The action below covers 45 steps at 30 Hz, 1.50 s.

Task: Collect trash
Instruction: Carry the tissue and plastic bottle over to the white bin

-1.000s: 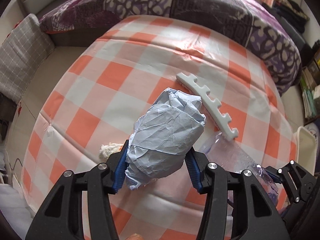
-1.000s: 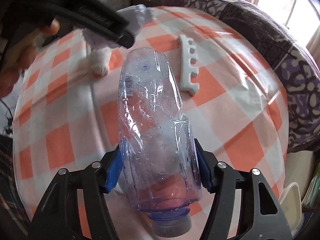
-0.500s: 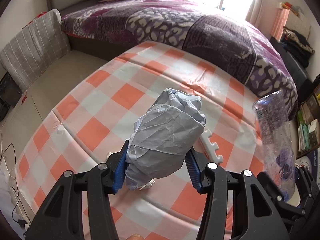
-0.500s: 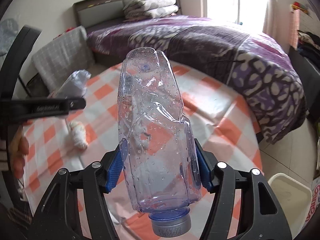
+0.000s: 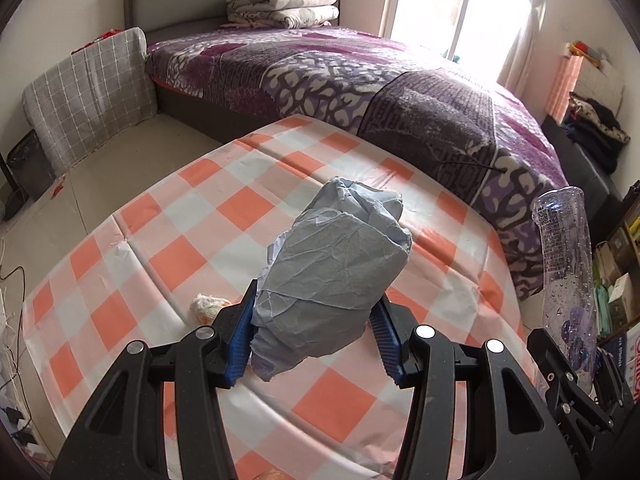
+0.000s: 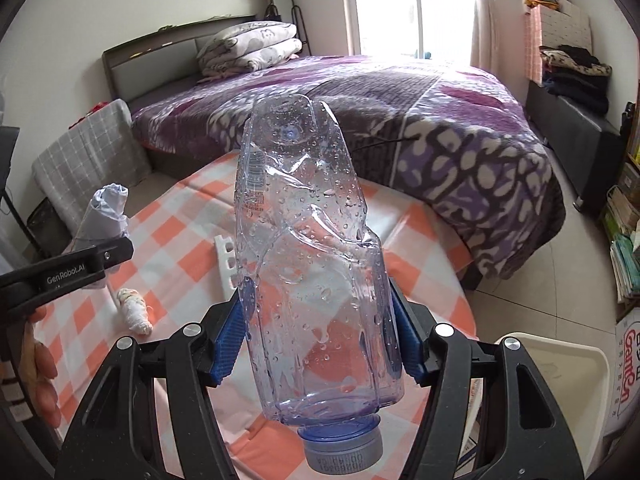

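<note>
— Where is the trash seen?

— A crushed clear plastic bottle, beaded with droplets and capped in grey at its near end, is clamped between the blue pads of the right gripper, cap toward the camera, and is held clear above the table. A crumpled wad of pale blue paper is squeezed between the pads of the left gripper, likewise held off the cloth.

— And what is left lying down?

— A small whitish crumpled wad with orange marks is seen resting on the orange-and-white checked tablecloth. Just beyond it in the right wrist view, a white toothed foam strip lies flat on the cloth, partly hidden behind the bottle.

— What is found around the table?

— A cream-coloured bin is seen low at the right, beside the table's edge; its contents cannot be made out. A bed with a purple patterned cover stands behind the table, with folded bedding stacked at its head. A grey checked cushion is propped beside the bed. Fingers of a hand are visible at the left gripper's handle.
</note>
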### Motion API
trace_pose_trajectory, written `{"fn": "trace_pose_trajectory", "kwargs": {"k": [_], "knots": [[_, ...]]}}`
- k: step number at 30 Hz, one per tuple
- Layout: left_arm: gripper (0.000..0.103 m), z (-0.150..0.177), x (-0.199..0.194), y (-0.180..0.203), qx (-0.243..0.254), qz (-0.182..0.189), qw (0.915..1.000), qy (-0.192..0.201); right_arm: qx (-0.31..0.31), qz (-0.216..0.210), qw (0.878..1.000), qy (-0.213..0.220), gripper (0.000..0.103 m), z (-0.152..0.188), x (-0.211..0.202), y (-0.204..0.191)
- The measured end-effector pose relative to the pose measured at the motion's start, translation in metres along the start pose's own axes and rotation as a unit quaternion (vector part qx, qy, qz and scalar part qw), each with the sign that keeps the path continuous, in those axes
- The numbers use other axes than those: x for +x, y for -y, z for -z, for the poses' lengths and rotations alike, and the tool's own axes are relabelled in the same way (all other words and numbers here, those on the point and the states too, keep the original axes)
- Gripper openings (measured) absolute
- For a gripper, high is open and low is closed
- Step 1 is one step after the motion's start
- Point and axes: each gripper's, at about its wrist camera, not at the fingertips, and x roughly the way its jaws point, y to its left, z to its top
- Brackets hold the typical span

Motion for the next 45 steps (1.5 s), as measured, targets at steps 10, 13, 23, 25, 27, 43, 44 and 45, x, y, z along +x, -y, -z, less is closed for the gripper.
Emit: {"fn": "trace_pose_trajectory", "kwargs": {"k": [10,13,23,25,27,43,44,45], "knots": [[0.052,0.013,-0.014,0.037,0.021,0.019,0.9996,0.008,0.027,0.021,0.999,0.009,0.061,0.002,-0.022,0.030],[0.052,0.017,-0.017,0.049,0.030,0.024,0.9992,0.008,0.036,0.030,0.999,0.010,0.062,0.003,-0.027,0.040],[0.052,0.028,-0.023,0.083,0.058,0.041,0.9975,0.002,0.100,0.074,0.992,-0.024,0.062,0.011,-0.036,0.087],[0.052,0.031,-0.024,0.090,0.065,0.045,0.9969,0.000,0.121,0.082,0.989,-0.038,0.062,0.014,-0.036,0.100],[0.052,0.035,-0.024,0.097,0.072,0.047,0.9963,-0.001,0.138,0.087,0.985,-0.048,0.062,0.018,-0.037,0.111],[0.052,0.063,-0.030,0.160,0.131,0.091,0.9871,-0.014,0.209,0.139,0.963,-0.095,0.063,0.045,-0.054,0.175],[0.052,0.065,-0.030,0.163,0.135,0.093,0.9864,-0.015,0.211,0.140,0.963,-0.094,0.063,0.046,-0.056,0.177],[0.052,0.067,-0.031,0.169,0.140,0.097,0.9852,-0.017,0.213,0.143,0.962,-0.094,0.064,0.048,-0.058,0.180]]}}
